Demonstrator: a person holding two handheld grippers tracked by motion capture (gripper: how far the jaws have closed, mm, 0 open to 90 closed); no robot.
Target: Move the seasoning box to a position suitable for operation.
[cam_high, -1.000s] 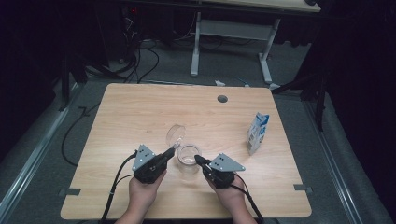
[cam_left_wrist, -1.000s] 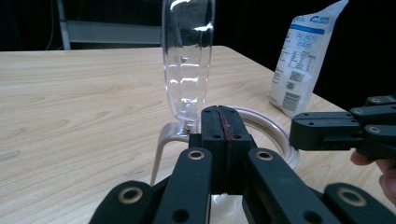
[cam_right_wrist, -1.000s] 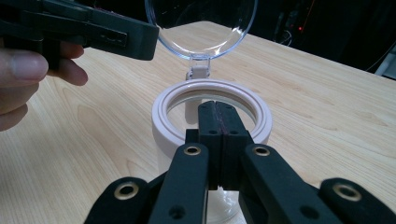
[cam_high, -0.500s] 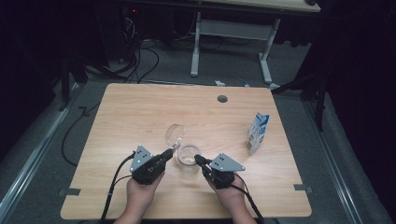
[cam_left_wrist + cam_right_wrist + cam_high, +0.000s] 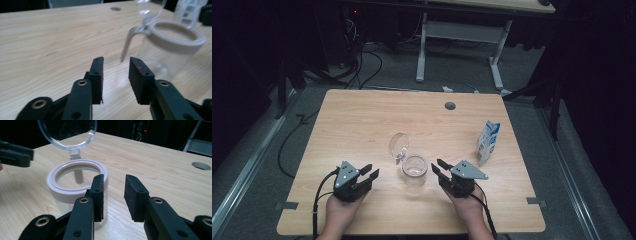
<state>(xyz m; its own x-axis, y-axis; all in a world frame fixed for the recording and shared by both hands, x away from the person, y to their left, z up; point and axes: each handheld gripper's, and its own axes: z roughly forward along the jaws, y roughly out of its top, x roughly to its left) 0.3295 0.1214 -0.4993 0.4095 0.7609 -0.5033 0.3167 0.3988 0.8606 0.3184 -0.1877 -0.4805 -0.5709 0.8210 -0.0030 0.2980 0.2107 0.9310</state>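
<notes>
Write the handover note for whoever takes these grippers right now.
Left gripper: jaws just opened, nothing between them, left of the jar.
Right gripper: jaws just opened, empty, right of the jar.
Jar: upright near the table's front middle, its hinged clear lid swung up and open; it looks empty.
Carton: upright at the right, untouched.
Done: jar opened and let go.
Left: probably fetching the carton.

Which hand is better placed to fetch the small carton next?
The right gripper, probably: the carton stands on its side of the table, and the open jar lies between it and the left gripper.
</notes>
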